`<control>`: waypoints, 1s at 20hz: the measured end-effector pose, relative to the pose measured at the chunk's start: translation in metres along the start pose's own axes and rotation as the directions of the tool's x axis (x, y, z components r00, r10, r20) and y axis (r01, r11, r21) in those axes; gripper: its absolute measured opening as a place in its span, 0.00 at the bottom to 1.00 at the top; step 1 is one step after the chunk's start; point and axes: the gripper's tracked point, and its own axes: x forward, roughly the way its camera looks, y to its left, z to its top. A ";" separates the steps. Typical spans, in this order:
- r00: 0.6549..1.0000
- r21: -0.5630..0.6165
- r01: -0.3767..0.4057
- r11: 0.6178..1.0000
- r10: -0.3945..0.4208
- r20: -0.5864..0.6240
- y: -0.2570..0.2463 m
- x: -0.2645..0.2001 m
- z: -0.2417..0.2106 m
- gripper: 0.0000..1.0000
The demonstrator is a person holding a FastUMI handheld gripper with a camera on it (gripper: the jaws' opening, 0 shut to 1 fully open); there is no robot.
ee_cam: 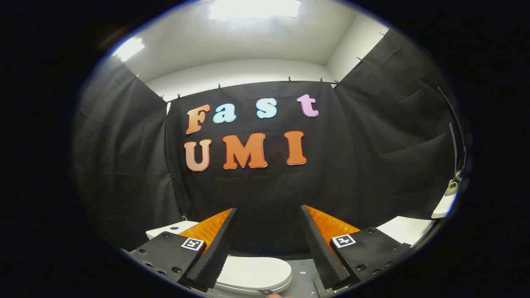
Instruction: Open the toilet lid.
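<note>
Gripper view looks out along the two fingers, and from where I stand the gripper [269, 244] is spread wide with nothing between its jaws, hanging in the air above the fixture. Just below and between the fingers sits the toilet lid [254, 273], a smooth white oval lying flat down on the seat, its rounded front edge showing as a clean double line where lid meets seat. It looks closed and untouched. Beyond the left finger a white slab of the tank [169, 229] pokes out. A patch of grey floor [304, 277] shows beside the lid, under the right finger. Further off to the right, a white fixture [408, 229] stands against the black cloth wall [269, 186].

I judge this to be the approach stage: no contact yet. The next move seems to call for tipping the fingers down toward the lid's front rim, getting one tip under that lip, then lifting it in an arc back toward the tank. The glossy surface looks slippery, so a shallow hook could slide off.
</note>
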 end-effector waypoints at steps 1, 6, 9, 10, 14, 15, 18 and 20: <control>1.000 0.000 0.000 1.000 0.000 0.000 0.000 0.001 0.000 0.96; 1.000 0.000 0.000 1.000 0.000 0.001 -0.001 0.001 0.001 0.96; 1.000 0.000 0.001 1.000 -0.001 0.003 -0.002 0.000 0.000 0.96; 1.000 0.000 0.001 1.000 -0.001 0.003 -0.002 -0.001 0.000 0.96; 1.000 0.001 -0.004 1.000 0.004 0.001 0.000 0.000 0.000 0.96; 1.000 0.001 -0.004 1.000 0.004 0.001 0.000 0.001 -0.001 0.96; 1.000 0.001 -0.004 1.000 0.004 0.001 0.000 0.001 0.000 0.96; 1.000 0.001 -0.002 1.000 0.002 0.002 0.000 0.000 0.001 0.96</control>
